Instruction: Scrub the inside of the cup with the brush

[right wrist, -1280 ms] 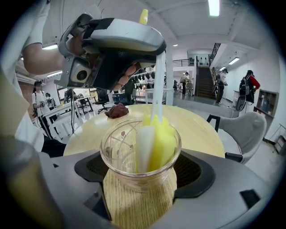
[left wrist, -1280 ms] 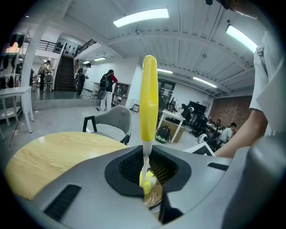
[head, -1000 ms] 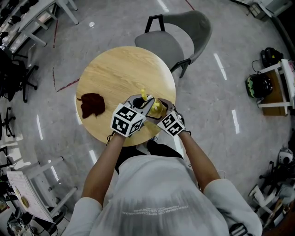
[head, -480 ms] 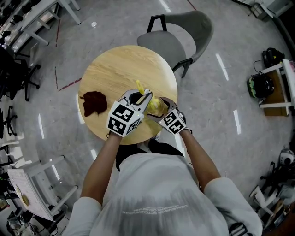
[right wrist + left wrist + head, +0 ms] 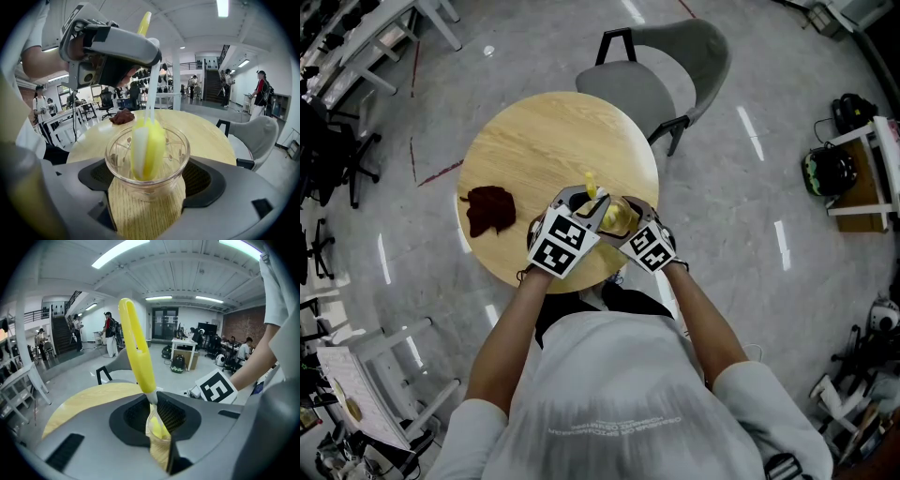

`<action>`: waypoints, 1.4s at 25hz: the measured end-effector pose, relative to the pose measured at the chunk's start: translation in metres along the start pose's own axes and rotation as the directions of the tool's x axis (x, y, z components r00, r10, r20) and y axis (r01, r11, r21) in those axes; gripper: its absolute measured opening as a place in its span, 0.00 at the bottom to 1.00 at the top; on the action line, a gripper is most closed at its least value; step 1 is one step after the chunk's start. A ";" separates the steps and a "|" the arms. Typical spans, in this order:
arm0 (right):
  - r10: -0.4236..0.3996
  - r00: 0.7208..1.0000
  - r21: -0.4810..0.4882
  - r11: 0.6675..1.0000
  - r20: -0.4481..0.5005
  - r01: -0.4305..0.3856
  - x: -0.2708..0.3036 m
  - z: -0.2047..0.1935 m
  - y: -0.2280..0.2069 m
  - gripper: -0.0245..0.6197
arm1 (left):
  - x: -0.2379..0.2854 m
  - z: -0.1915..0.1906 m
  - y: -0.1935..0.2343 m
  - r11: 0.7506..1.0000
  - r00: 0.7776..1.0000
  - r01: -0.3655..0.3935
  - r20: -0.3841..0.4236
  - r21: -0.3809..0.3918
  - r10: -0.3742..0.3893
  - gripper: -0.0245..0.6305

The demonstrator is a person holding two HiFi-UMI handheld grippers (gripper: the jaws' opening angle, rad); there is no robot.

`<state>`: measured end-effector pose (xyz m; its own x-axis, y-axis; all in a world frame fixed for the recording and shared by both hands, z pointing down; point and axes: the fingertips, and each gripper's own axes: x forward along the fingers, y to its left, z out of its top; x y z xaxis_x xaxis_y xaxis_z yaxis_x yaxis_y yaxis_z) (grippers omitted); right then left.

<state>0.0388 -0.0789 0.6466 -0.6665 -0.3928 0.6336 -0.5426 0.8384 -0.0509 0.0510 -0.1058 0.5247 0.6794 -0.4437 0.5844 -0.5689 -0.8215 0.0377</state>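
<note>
We hold both tools close together over the near edge of the round wooden tabletop (image 5: pixel 534 141). Our right hand-held gripper (image 5: pixel 147 197) is clenched on a clear glass cup (image 5: pixel 176 152) with a faint etched pattern. Its two jaws press the cup's lower body from either side, and the cup stands mouth up and roughly upright. Our left hand-held gripper (image 5: pixel 157 427) sits just above the cup and slightly to its left. Its jaws are closed on the thin white stem of the brush (image 5: pixel 137 348), right below the yellow handle, which rises clear above them. From the right gripper view we see the stem drop straight into the cup's mouth. The brush's sponge head, yellow with a white strip, stands inside the glass and fills its middle, with its lower end close to the bottom. We cannot tell whether the sponge presses against the wall. In the head view the two marker cubes sit side by side, almost touching, with the yellow handle tip poking out on their far side. A crumpled dark red cloth (image 5: pixel 489 210) lies on the left part of the tabletop, well apart from the cup. A grey chair (image 5: pixel 666 75) stands at the far right side of the tabletop.
</note>
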 end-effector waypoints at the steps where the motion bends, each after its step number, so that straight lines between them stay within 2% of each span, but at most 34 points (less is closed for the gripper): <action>1: -0.001 1.000 -0.003 1.000 -0.002 0.001 0.000 0.000 0.000 0.71 | 0.002 -0.006 -0.001 1.000 1.000 0.002 -0.018 -0.001 -0.002 0.12; 6: 0.002 1.000 0.001 1.000 -0.001 -0.002 -0.001 -0.001 0.001 0.71 | 0.005 -0.003 0.000 0.999 0.999 0.039 -0.020 -0.006 -0.039 0.12; 10: 0.013 1.000 -0.010 1.000 0.005 -0.013 -0.001 0.000 0.001 0.71 | -0.002 0.009 -0.001 0.991 0.991 0.129 -0.043 -0.030 -0.130 0.12; 15: 0.007 1.000 -0.004 1.000 0.004 -0.007 -0.001 -0.001 0.001 0.71 | -0.015 0.020 -0.006 0.954 0.946 0.285 -0.134 -0.094 -0.296 0.11; 18: 0.000 1.000 0.001 1.000 0.004 0.000 0.000 0.000 0.002 0.71 | -0.019 0.025 0.000 0.941 0.928 0.323 -0.164 -0.101 -0.336 0.11; 24: -0.001 1.000 0.000 1.000 0.004 0.001 -0.001 -0.001 0.001 0.71 | -0.023 0.034 -0.007 0.918 0.894 0.395 -0.212 -0.041 -0.394 0.11; 30: 0.000 1.000 0.001 1.000 0.002 0.000 -0.001 -0.001 0.001 0.71 | -0.016 0.028 -0.026 0.867 0.843 0.491 -0.201 -0.091 -0.499 0.12; 35: 0.001 1.000 0.001 1.000 0.003 -0.001 0.000 -0.002 0.001 0.71 | -0.005 0.016 -0.027 0.850 0.839 0.496 -0.156 -0.175 -0.522 0.12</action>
<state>0.0389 -0.0774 0.6480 -0.6683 -0.3930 0.6316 -0.5427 0.8383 -0.0527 0.0703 -0.0872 0.5075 0.7946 0.1120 0.5968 -0.2278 -0.8561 0.4639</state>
